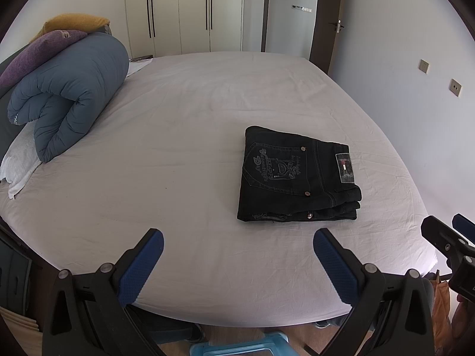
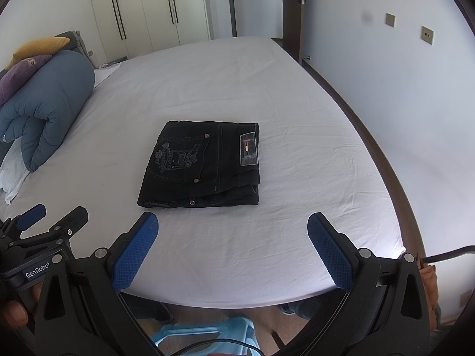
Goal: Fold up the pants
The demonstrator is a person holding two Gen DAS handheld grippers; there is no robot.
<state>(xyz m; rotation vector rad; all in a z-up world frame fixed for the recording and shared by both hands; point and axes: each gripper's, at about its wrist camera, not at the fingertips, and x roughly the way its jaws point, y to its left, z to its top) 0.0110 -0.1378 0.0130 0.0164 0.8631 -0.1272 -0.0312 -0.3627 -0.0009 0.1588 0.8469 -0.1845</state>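
While both tools hover over the near edge of the bed (image 1: pixel 207 178), neither touches anything. The left gripper (image 1: pixel 237 255) has its jaws spread wide, blue ribbed pads (image 1: pixel 139 270) facing each other across bare sheet. The right gripper (image 2: pixel 233 243) is spread just as wide and holds nothing; in the left wrist view it shows at the right border, and in the right wrist view the left tool appears at the lower left with part of a hand (image 2: pixel 14 311) around its handle. Below the mattress edge a light blue plastic stool (image 2: pixel 207 335) stands on the wooden floor.

Just beyond the fingertips, apart from them, the pants (image 1: pixel 297 175) lie folded into a compact, roughly square stack on the white sheet, nearer the near edge than the far one and toward the right side of the bed. They are dark denim; the top layer shows a back pocket with pale embroidery, copper rivets and a waistband patch (image 2: pixel 248 149) with a small red, white and dark flag. Lower layers peek out along the near side.

Farther off, at the left edge, a rolled blue duvet (image 1: pixel 71 98) rests on a white pillow, with a purple cushion (image 1: pixel 38 50) and a mustard cushion (image 1: pixel 74 22) on top. Beyond the far edge stand pale wardrobe doors (image 1: pixel 178 9) and an open doorway.
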